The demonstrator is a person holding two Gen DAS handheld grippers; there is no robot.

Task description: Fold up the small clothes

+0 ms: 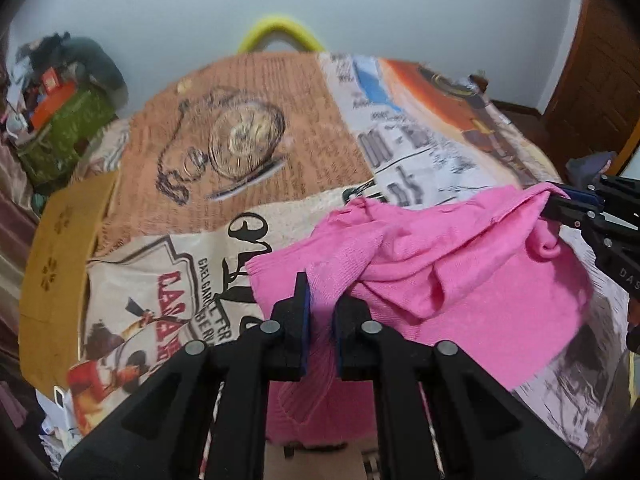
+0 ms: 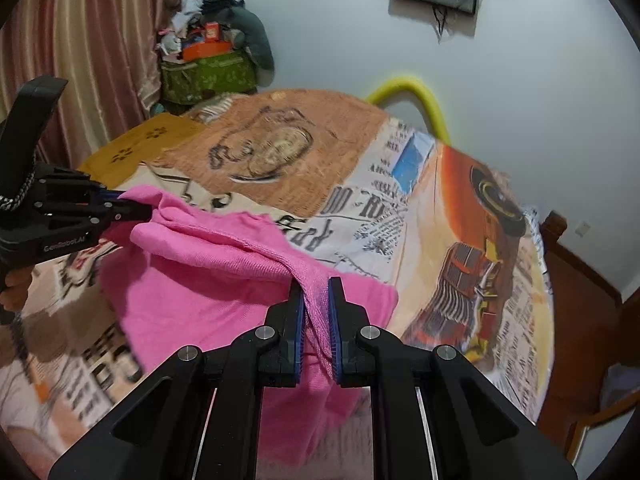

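Observation:
A pink knit garment [image 1: 460, 264] hangs bunched between my two grippers above the printed bedspread [image 1: 248, 152]. My left gripper [image 1: 320, 300] is shut on one edge of the garment, with pink fabric pinched between its blue pads. My right gripper [image 2: 317, 304] is shut on the other edge of the pink garment [image 2: 208, 280]. The right gripper also shows at the right of the left wrist view [image 1: 560, 204], clamped on the cloth. The left gripper shows at the left of the right wrist view [image 2: 132, 210], clamped on the cloth. The garment's lower part drapes onto the bedspread [image 2: 420, 208].
A mustard-yellow cloth [image 1: 56, 264] lies at the bed's left edge. A green box piled with clutter [image 2: 208, 72] stands by the curtain [image 2: 80, 40]. A yellow curved tube [image 2: 416, 96] rises behind the bed. Wooden furniture [image 1: 600, 72] stands at the right.

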